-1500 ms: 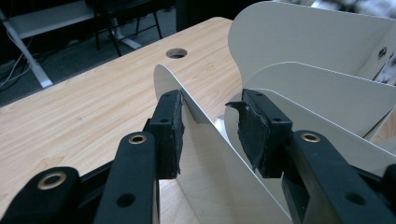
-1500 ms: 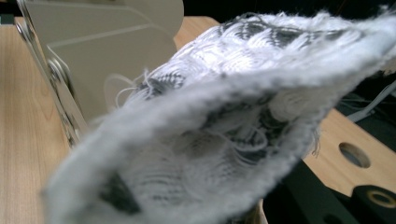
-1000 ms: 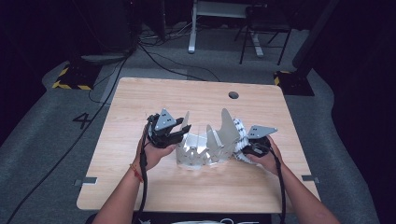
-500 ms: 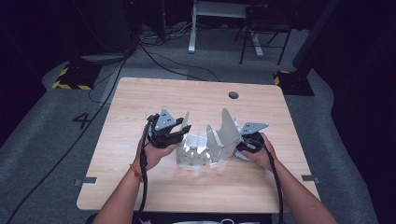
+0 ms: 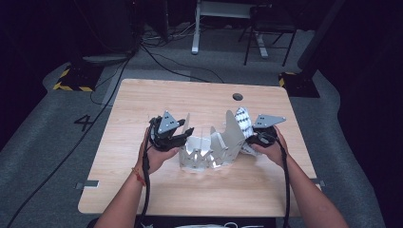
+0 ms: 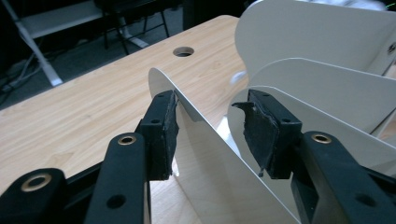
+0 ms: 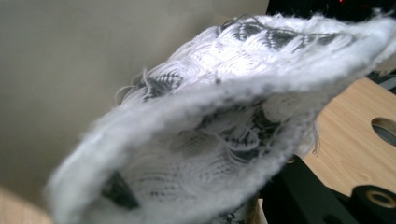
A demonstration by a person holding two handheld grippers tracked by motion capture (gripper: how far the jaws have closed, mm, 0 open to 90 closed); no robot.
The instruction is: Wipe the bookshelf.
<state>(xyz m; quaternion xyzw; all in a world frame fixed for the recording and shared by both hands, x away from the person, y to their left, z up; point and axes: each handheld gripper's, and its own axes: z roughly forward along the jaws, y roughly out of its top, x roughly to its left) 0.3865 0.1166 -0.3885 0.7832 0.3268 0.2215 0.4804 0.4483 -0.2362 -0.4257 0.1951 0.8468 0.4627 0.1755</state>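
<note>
Standing near the middle of the wooden table [image 5: 142,190], a white rack of upright curved dividers [image 5: 209,147] has both grippers at its ends. At the rack's right end a white cloth with a dark woven pattern [image 5: 243,121] rises beside the tallest divider, close against its pale face in the right gripper view. The right gripper [image 5: 259,137] is clenched on the cloth: the fabric bunches up from between its jaws and spreads wide across that view [image 7: 224,121]. At the rack's left end the left gripper [image 5: 183,135] is released, its jaws spread with a clear gap; in the left gripper view [image 6: 210,133] the outermost divider's thin edge [image 6: 196,121] stands between the two pads, touching or nearly touching the left pad [image 6: 166,130]. A round cable hole [image 5: 237,97] lies in the tabletop behind the rack. Beyond the table, cables trail over grey carpet.
</note>
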